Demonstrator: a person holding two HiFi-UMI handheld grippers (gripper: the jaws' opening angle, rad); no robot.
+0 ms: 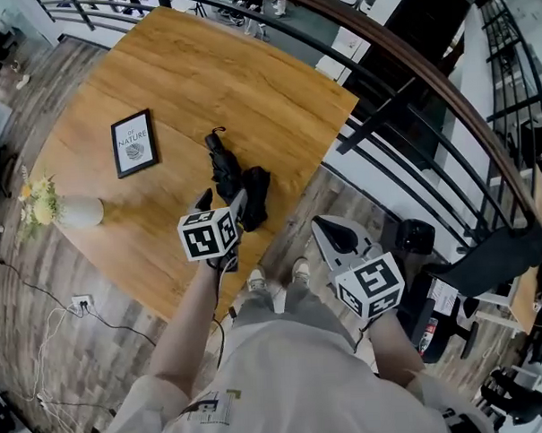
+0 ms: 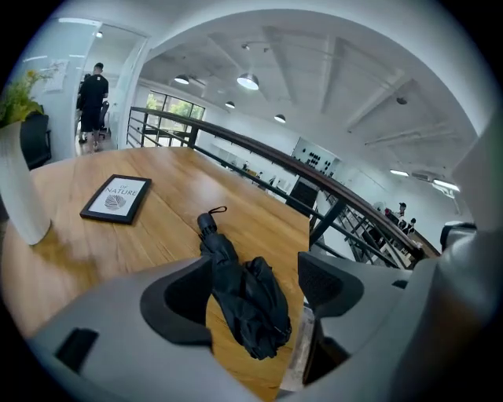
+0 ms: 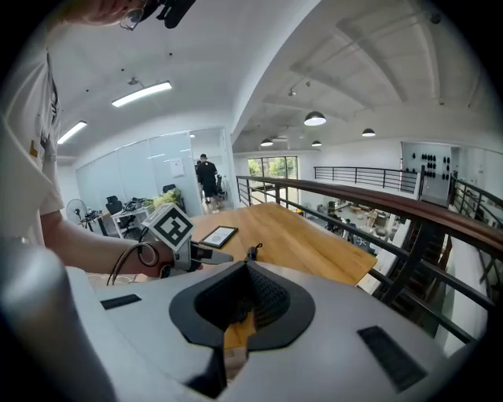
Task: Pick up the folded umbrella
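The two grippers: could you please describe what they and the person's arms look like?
The left gripper and right gripper are pale grey shells with dark cupped pads on the fingers; each carries a white cube with black square markers. A dark cable loops at the left wrist. The shirt is light and short-sleeved.

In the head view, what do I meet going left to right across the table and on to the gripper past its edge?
Vase of flowers → framed picture → folded umbrella → right hand-held gripper, off the table over the floor.
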